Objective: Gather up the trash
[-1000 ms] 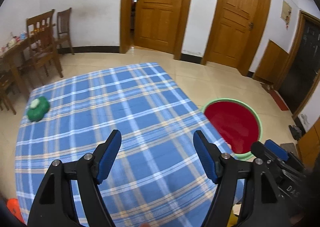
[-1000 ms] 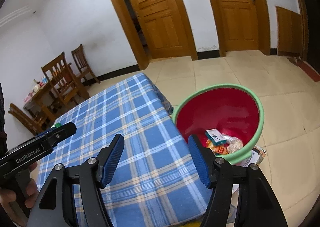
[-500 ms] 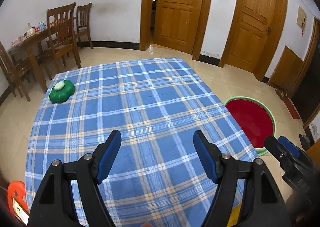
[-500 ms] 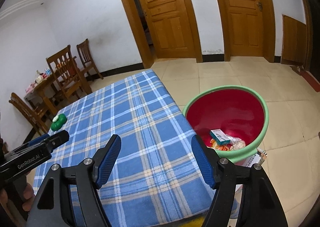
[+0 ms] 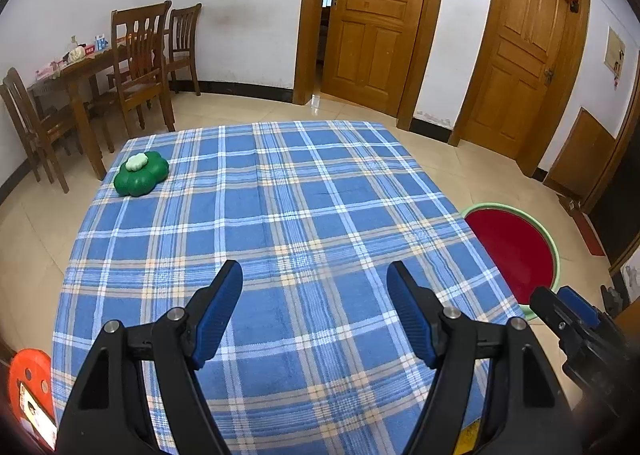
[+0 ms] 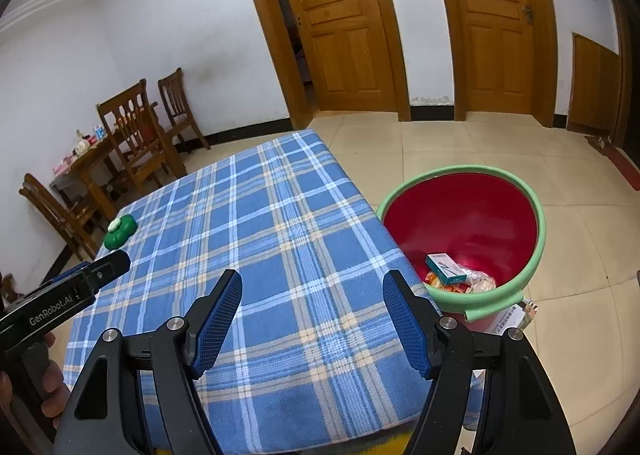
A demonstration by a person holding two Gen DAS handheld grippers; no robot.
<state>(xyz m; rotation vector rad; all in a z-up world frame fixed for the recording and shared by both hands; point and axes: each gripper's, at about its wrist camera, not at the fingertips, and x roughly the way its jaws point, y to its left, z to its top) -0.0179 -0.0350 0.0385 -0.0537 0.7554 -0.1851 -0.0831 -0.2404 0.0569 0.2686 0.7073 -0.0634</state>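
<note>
A red bin with a green rim (image 6: 536, 215) stands on the floor right of the table; it also shows in the left wrist view (image 5: 554, 251). Inside lie a small white and green box (image 6: 446, 267) and crumpled wrappers (image 6: 476, 283). My left gripper (image 5: 314, 287) is open and empty above the near middle of the blue plaid tablecloth (image 5: 280, 207). My right gripper (image 6: 312, 291) is open and empty above the table's near right part (image 6: 260, 223), left of the bin. A green flower-shaped object with a white top (image 5: 140, 173) sits at the table's far left corner.
A wooden dining table with chairs (image 5: 120, 67) stands at the back left. Two wooden doors (image 5: 372, 19) are in the far wall. An orange object (image 5: 28, 387) shows at the lower left. Papers (image 6: 516, 315) lie on the floor by the bin.
Both grippers have pulled back and swung left, so more of the table shows. The bin has shifted to the right in both views. Both stay open and empty.
</note>
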